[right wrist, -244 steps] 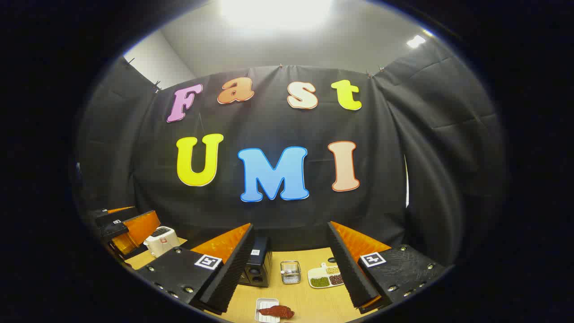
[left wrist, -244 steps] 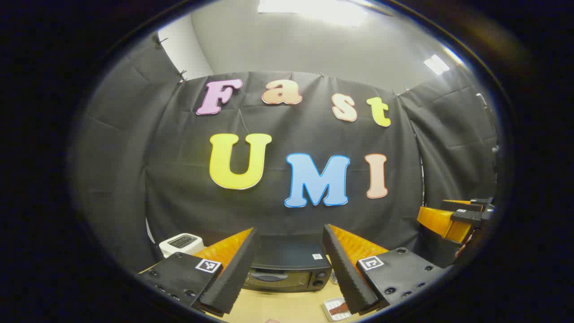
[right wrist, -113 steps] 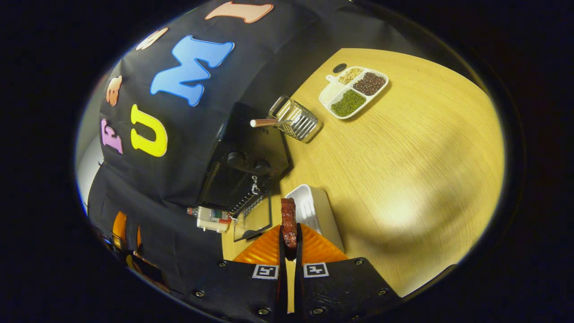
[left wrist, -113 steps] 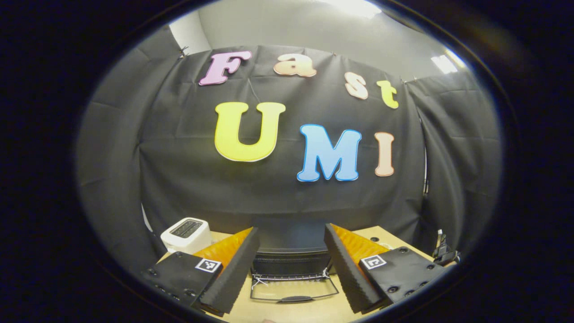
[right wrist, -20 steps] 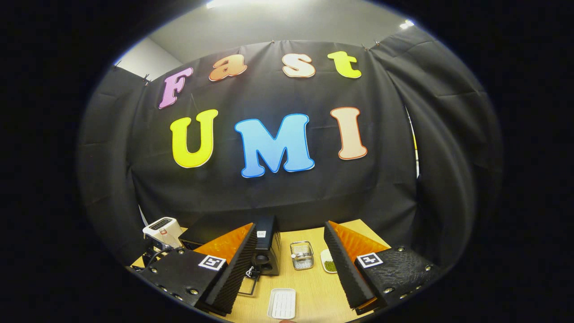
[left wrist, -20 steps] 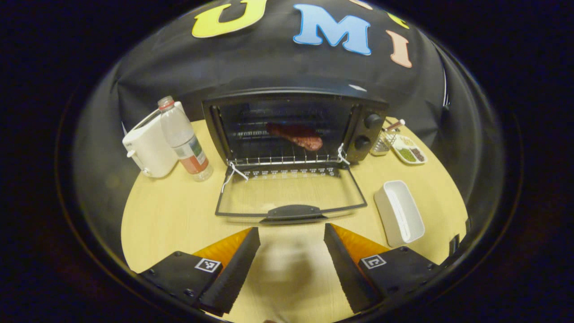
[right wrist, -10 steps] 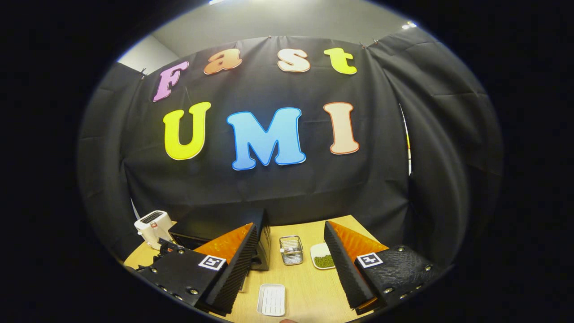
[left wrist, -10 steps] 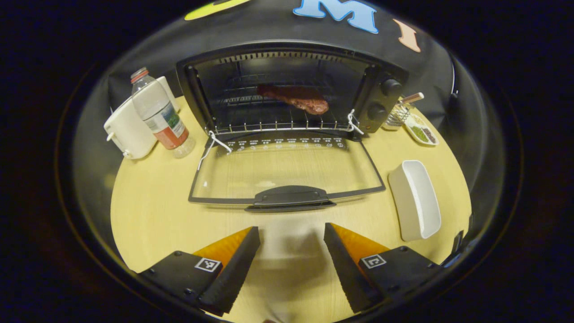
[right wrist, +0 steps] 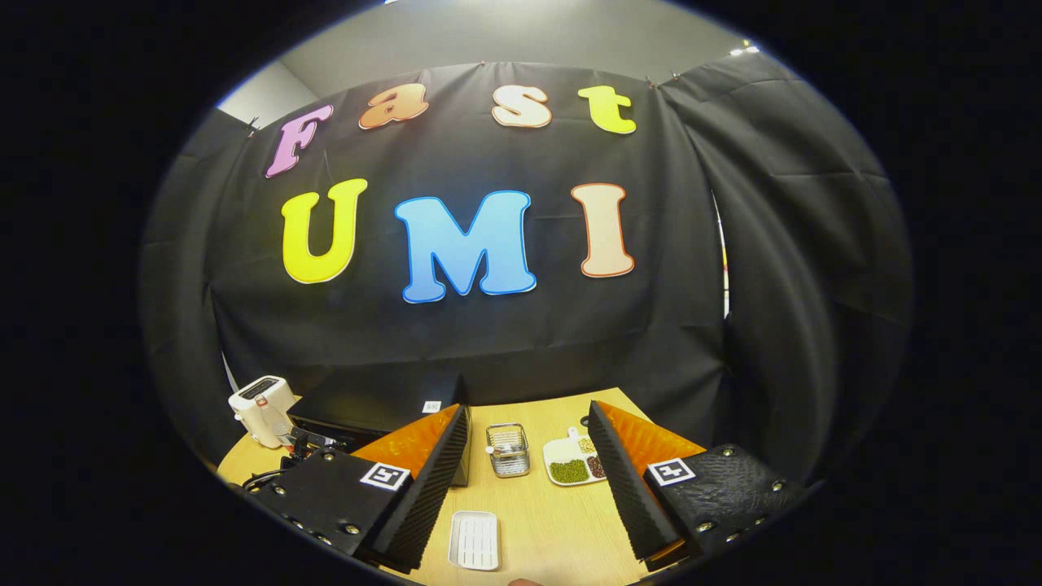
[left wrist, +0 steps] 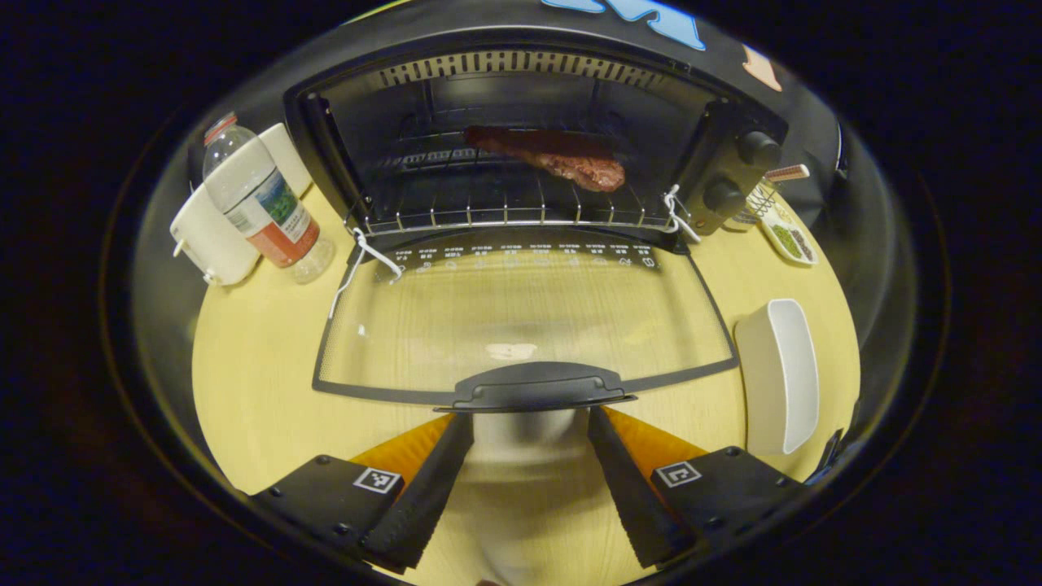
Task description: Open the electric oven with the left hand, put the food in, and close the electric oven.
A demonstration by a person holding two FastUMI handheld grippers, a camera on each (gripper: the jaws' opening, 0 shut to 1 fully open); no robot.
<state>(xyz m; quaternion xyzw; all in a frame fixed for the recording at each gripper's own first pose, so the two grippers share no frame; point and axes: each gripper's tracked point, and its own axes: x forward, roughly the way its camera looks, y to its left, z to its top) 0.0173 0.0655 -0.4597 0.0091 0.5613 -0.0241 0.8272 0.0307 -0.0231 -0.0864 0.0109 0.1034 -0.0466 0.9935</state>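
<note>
Left claw point(left wrist: 529, 472) spread wide, just short of the door handle point(left wrist: 536, 386) of the open electric oven point(left wrist: 521, 98); food point(left wrist: 562, 159) already on the rack inside. Risk judged: slipping off the handle, door dropping back. Right claw point(right wrist: 529, 480) released, grasping nothing, raised over the worktop point(right wrist: 562, 521). Handle's underside hidden.

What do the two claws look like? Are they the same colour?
Yes, they match. The left claw has two black wedge fingers with ridged black pads on the inner faces and ribbed orange on top. Each finger sits on a black block with small screws and a white square tag printed with a black pattern. The right claw looks the same: black ridged fingers, orange tops, screws and white tags.
</note>
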